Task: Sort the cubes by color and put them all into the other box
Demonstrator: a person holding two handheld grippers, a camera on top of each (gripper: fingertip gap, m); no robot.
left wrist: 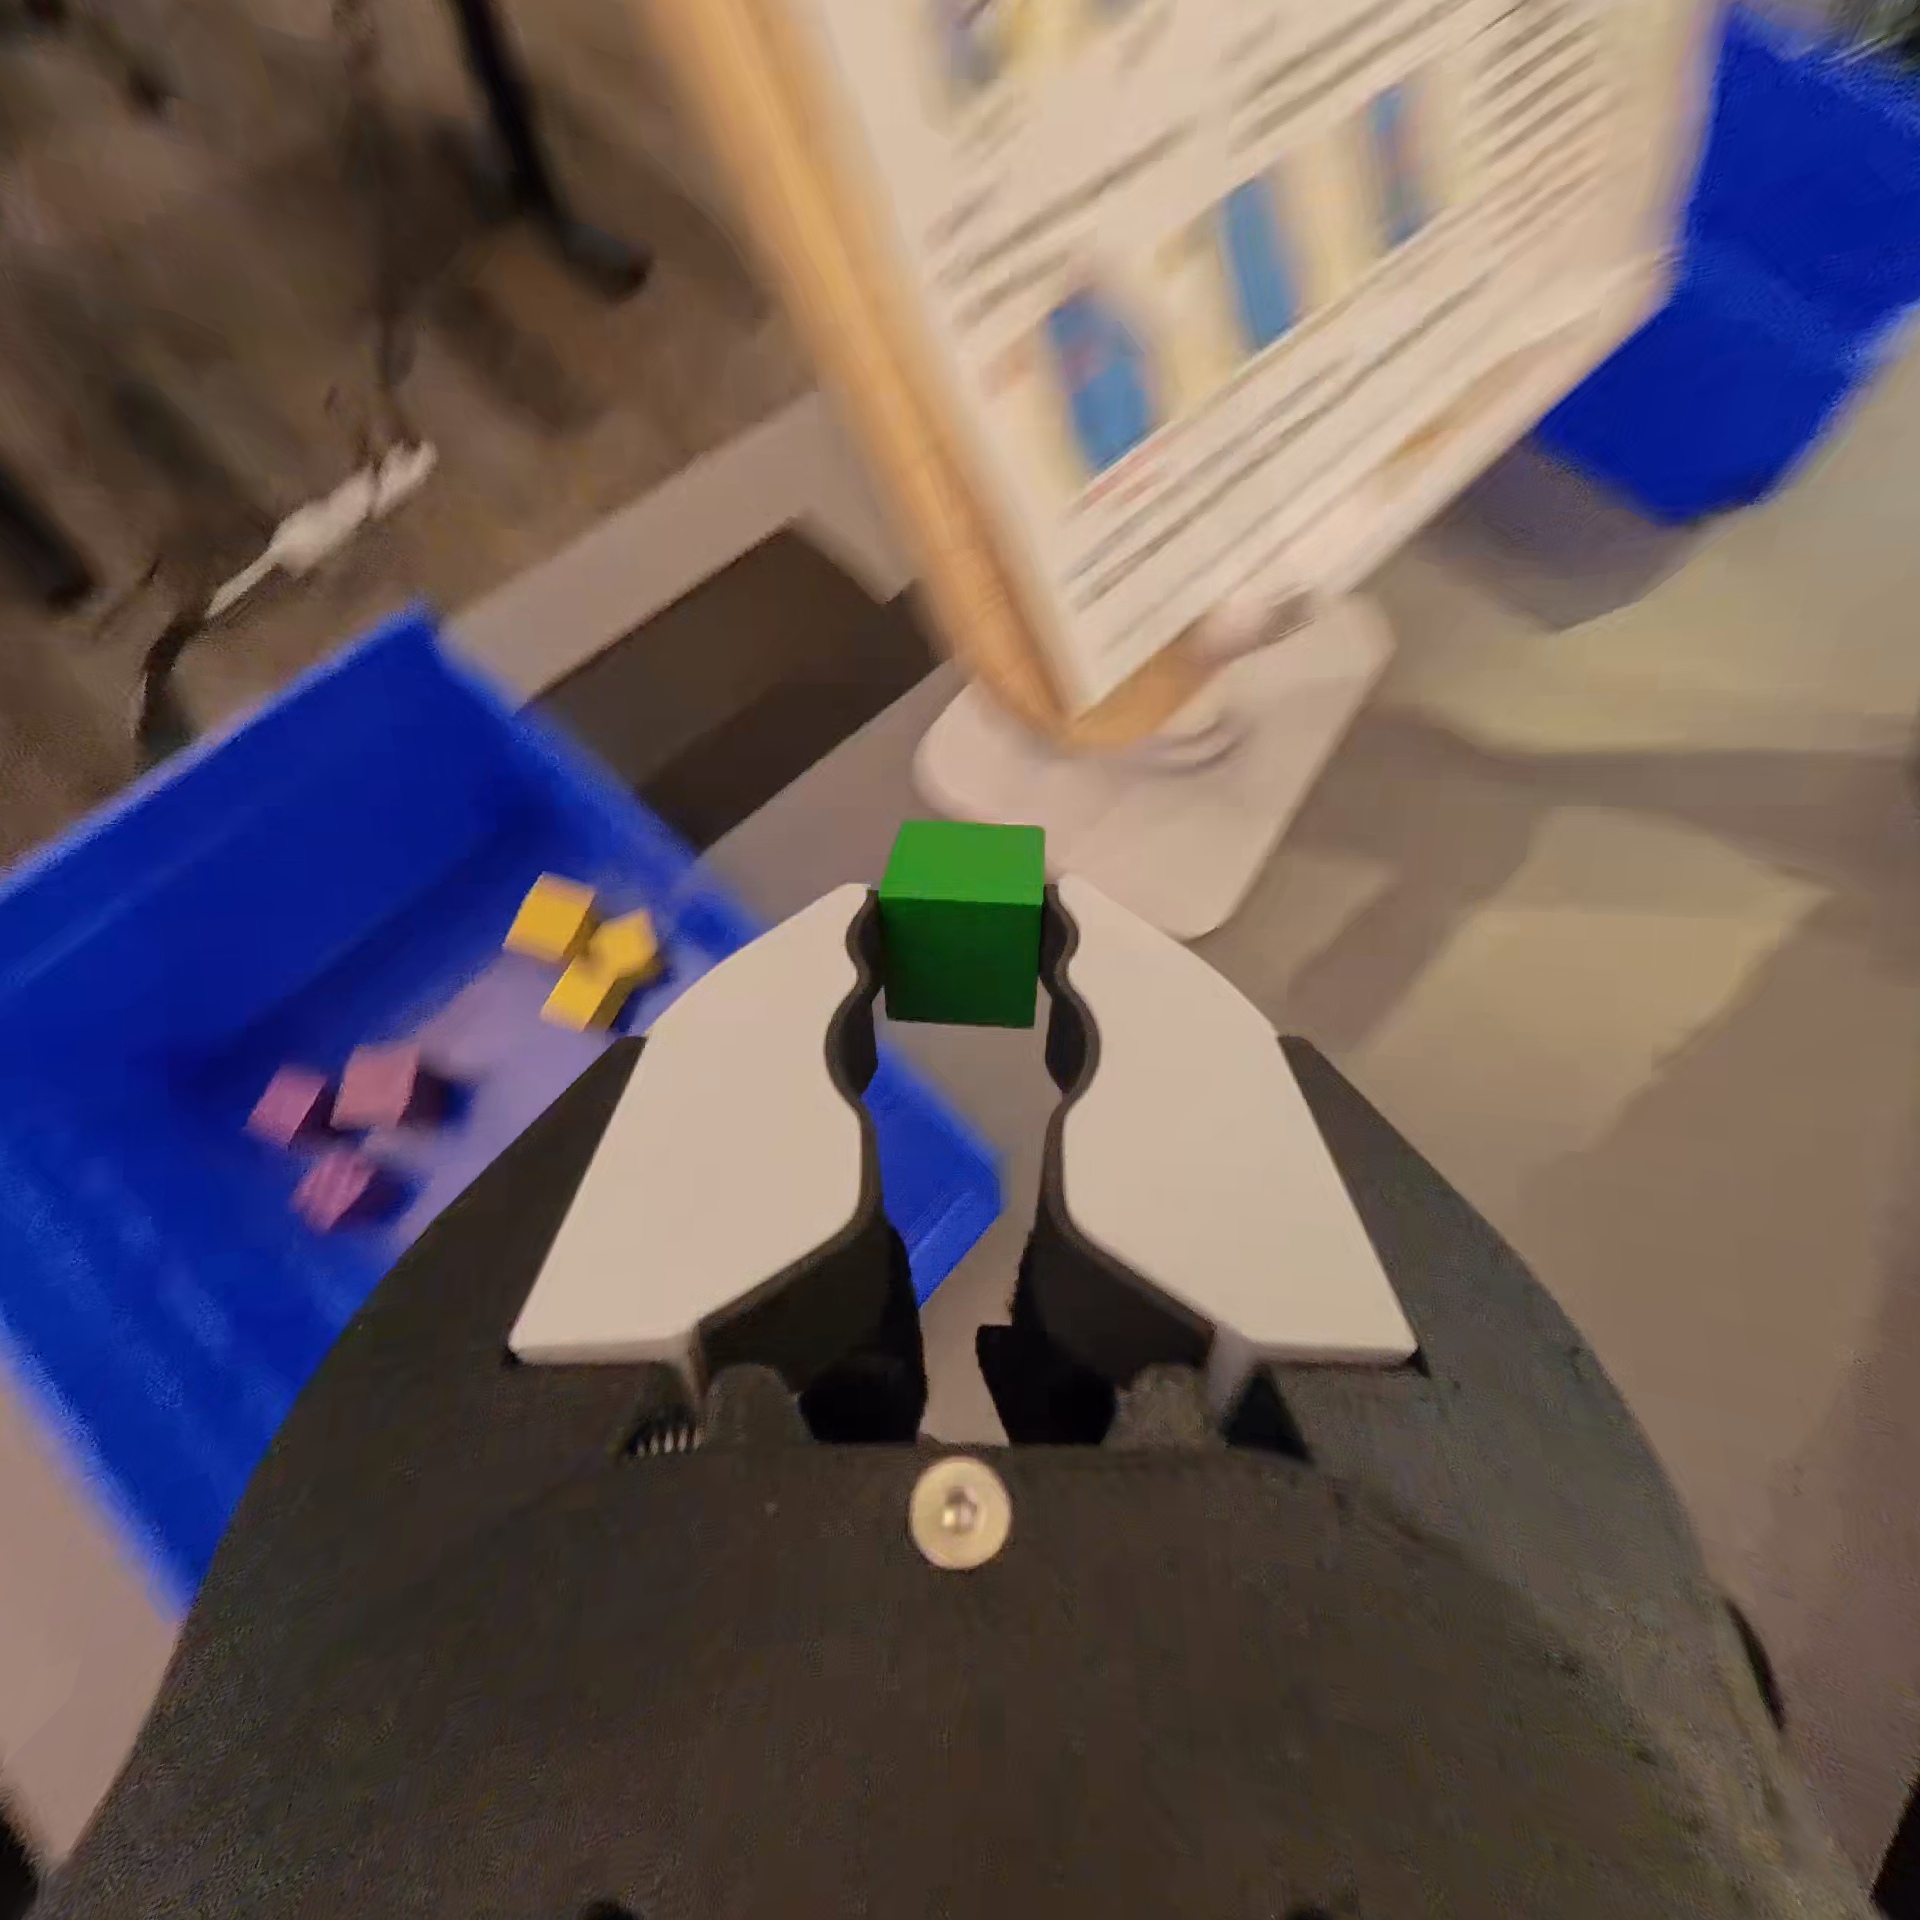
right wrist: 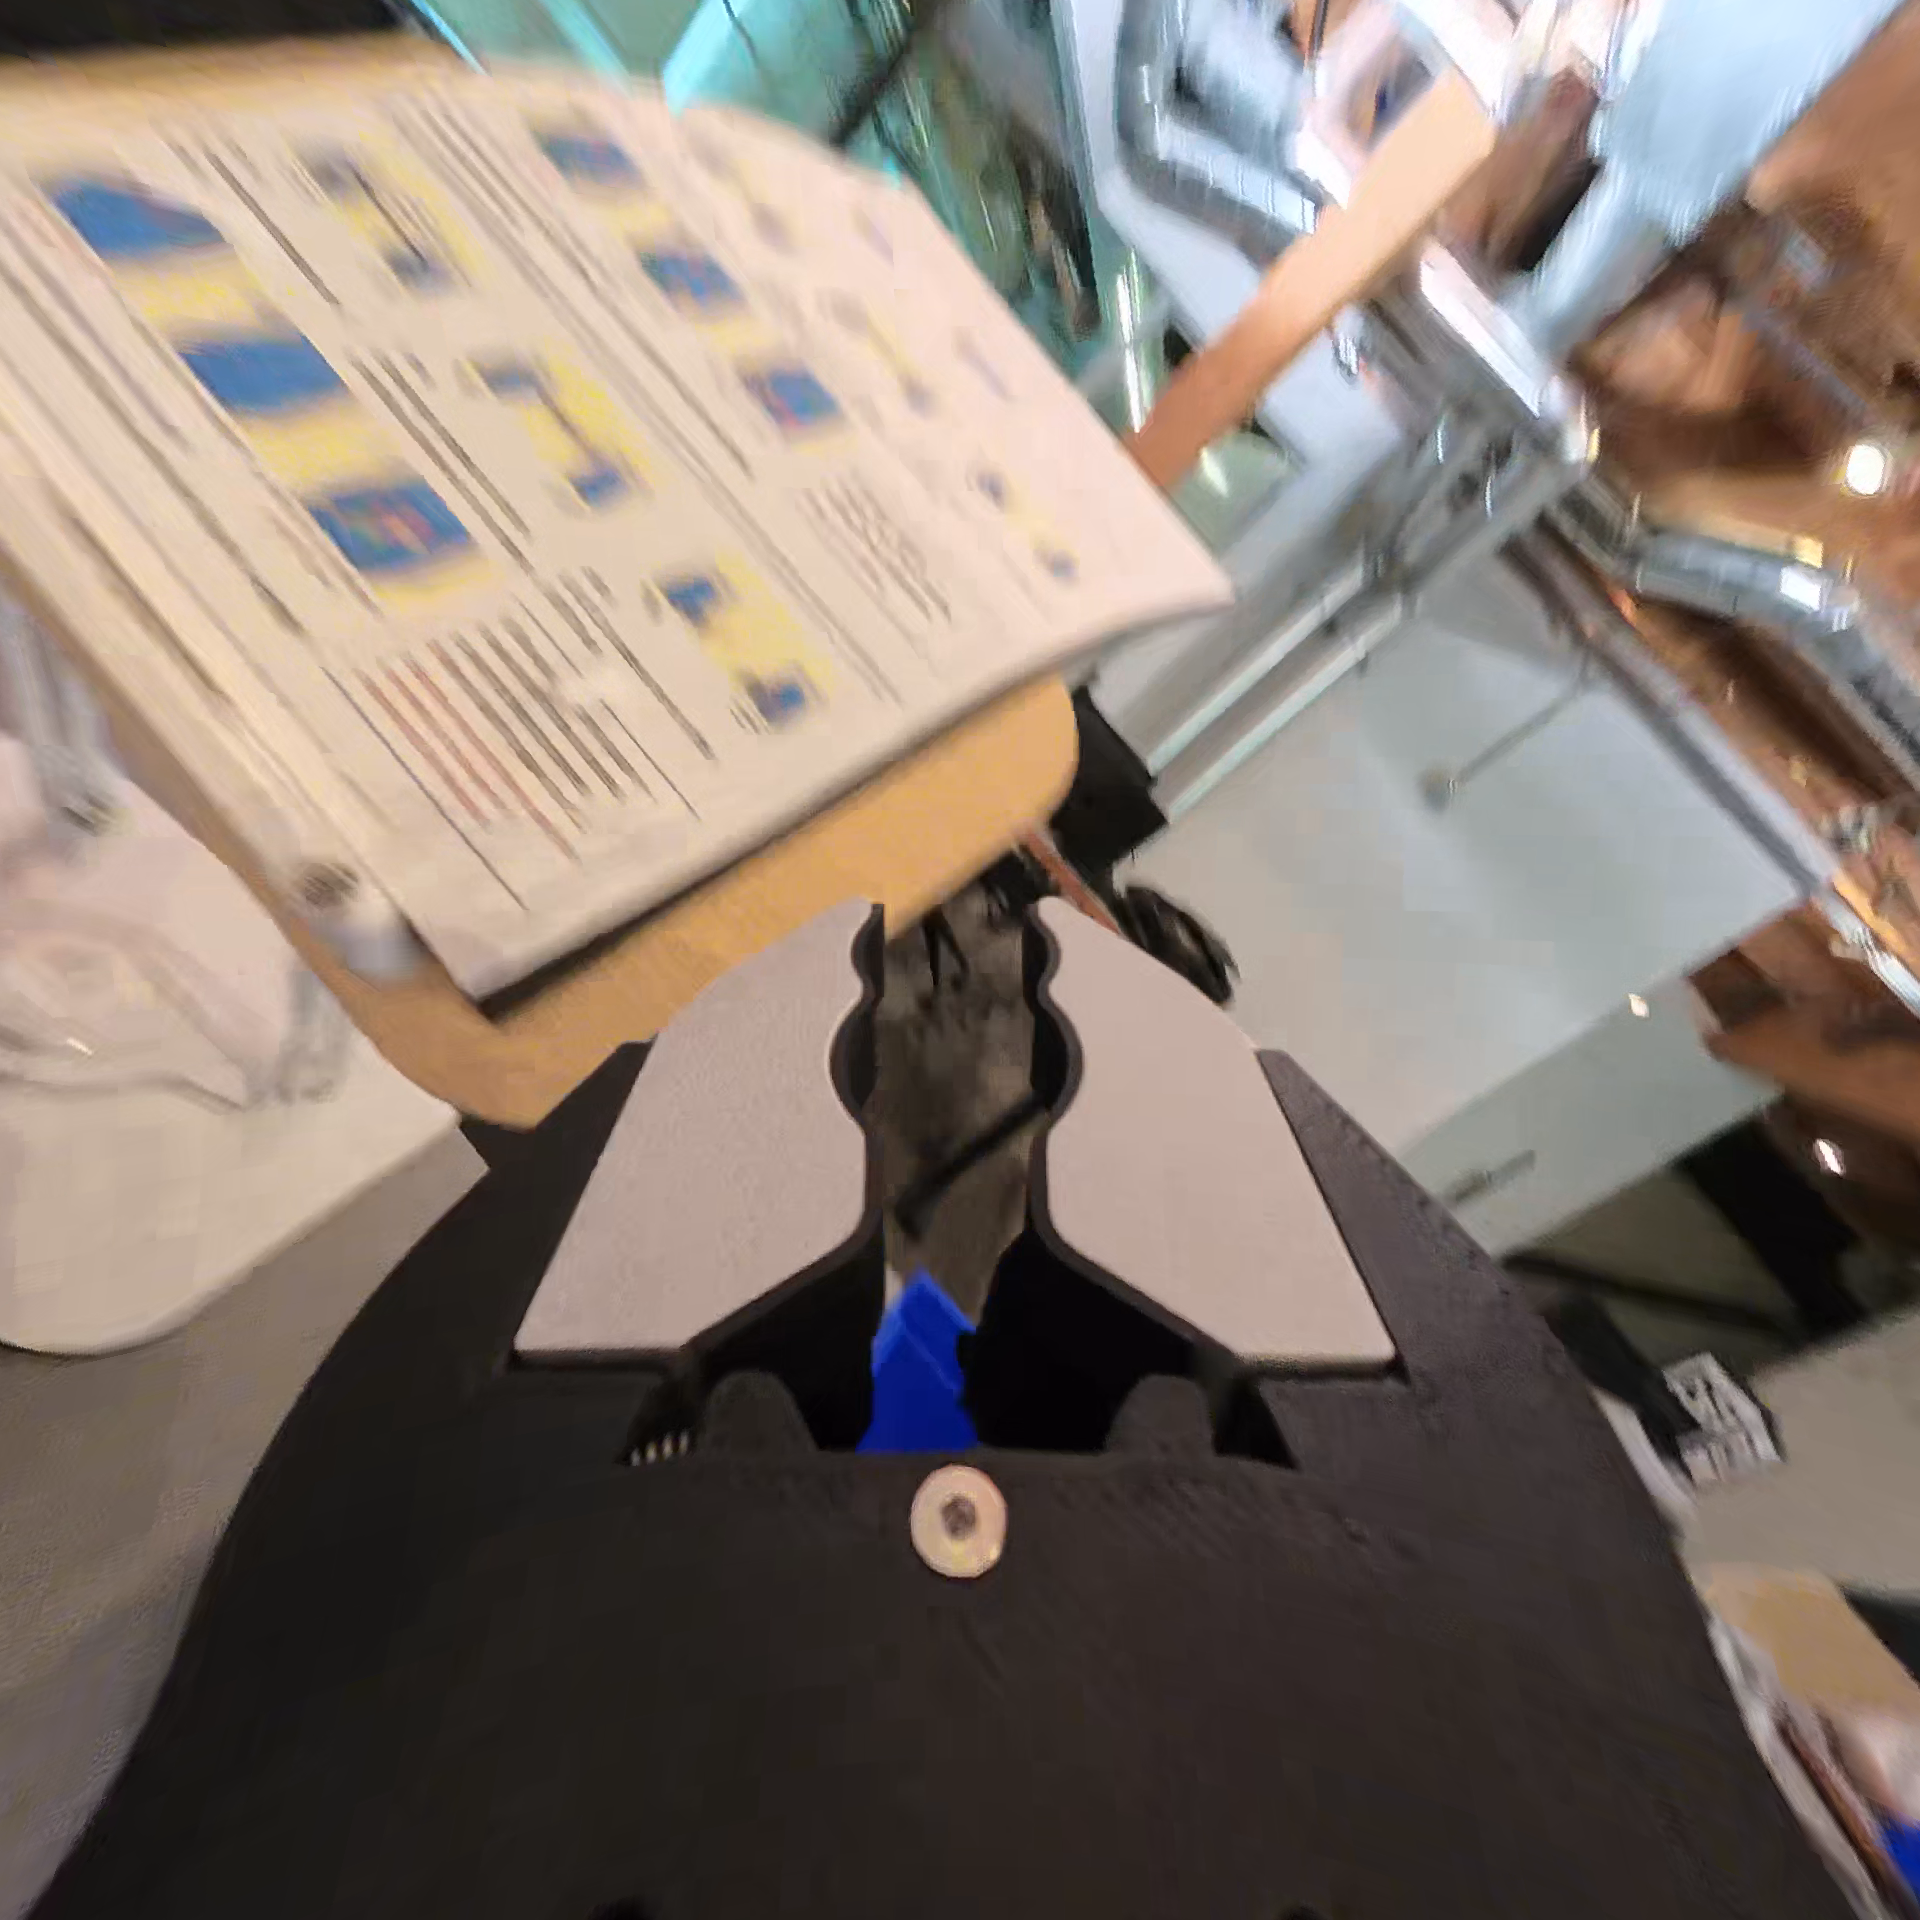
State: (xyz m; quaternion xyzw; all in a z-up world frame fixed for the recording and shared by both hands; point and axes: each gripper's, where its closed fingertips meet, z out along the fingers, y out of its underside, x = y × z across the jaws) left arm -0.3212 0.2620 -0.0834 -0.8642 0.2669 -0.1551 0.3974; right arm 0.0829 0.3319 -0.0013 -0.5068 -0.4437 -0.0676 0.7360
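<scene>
Cubes are the business here, and the nearest one, a small green hard-edged cube (left wrist: 961, 925) that looks like painted wood, sits clamped at the very tips of the left gripper (left wrist: 961, 935), both dark pads flat against its opposite side faces. I judge it light, rigid and a bit slick, so squeezing two parallel faces near the fingertips, as now, looks the soundest hold; a grip across corners would likely twist it loose.

Below and to the left of that claw lies a blue plastic box (left wrist: 312, 790), holding three yellow cubes (left wrist: 592, 961) clustered just left of the fingertips, and three pinkish-purple cubes (left wrist: 338, 1127) lower left. Motion blur smears them, so an exact count is my best reading. Ahead of the claw stands a wooden board carrying a printed sheet (left wrist: 1247, 343) on a white base (left wrist: 1195, 790). Far right, a second blue box (left wrist: 1766, 312) is cut off by the frame; its contents are hidden.

The right gripper (right wrist: 956, 997) stands slightly parted with no cube visible between its fingers, only blurred dark background, and a sliver of blue box rim (right wrist: 920, 1371) beneath.
</scene>
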